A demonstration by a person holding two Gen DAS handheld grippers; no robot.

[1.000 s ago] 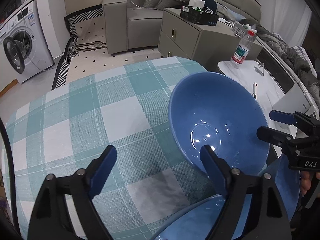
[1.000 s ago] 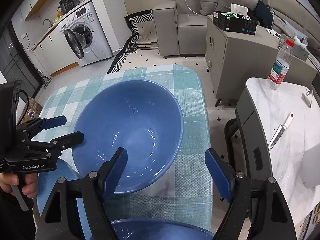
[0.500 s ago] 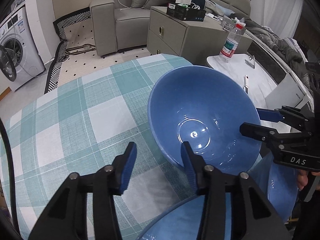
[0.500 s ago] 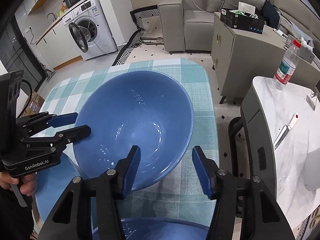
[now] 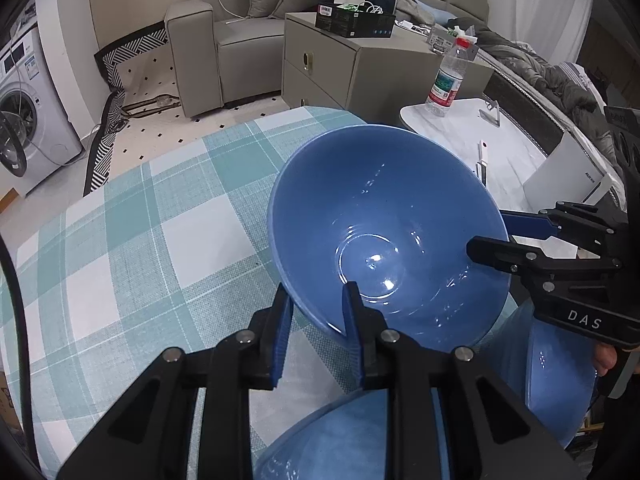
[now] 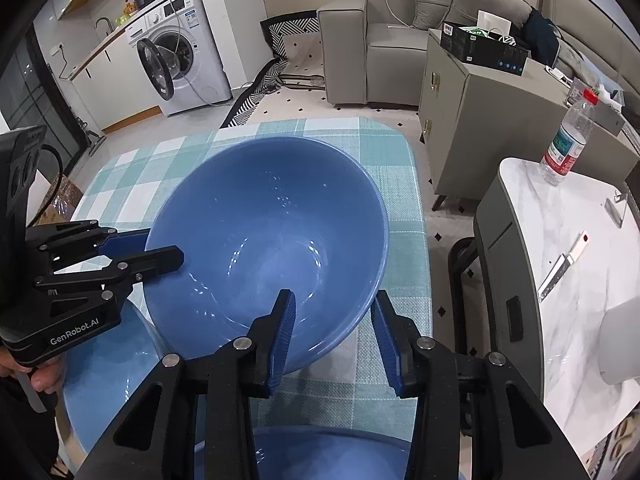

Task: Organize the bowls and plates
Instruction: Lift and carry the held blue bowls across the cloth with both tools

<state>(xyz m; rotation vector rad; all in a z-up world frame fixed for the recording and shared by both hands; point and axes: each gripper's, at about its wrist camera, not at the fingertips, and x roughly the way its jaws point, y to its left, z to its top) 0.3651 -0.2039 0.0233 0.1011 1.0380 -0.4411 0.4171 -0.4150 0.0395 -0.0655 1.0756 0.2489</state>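
Observation:
A large blue bowl point(image 5: 384, 232) is held tilted above the checked tablecloth point(image 5: 132, 240); it also shows in the right wrist view point(image 6: 268, 240). My left gripper point(image 5: 316, 312) is shut on its near rim, one finger inside and one outside. My right gripper point(image 6: 334, 320) straddles the opposite rim with its fingers closed in on the bowl's wall. Each gripper shows in the other's view, clamped on the rim: the right one point(image 5: 496, 236), the left one point(image 6: 160, 248). Other blue dishes lie below: one at the bottom point(image 5: 340, 440), one to the side point(image 5: 560, 380).
The table's rounded far edge point(image 6: 400, 136) drops to a tiled floor. A white marble side table point(image 6: 580, 248) with a water bottle point(image 6: 568, 140) and a knife point(image 6: 564, 264) stands to the right. A grey cabinet point(image 5: 360, 60), a sofa and a washing machine point(image 6: 176, 60) lie beyond.
Both grippers have closed from wide open onto opposite sides of the bowl's rim. The bowl now sits tilted and closer in both views.

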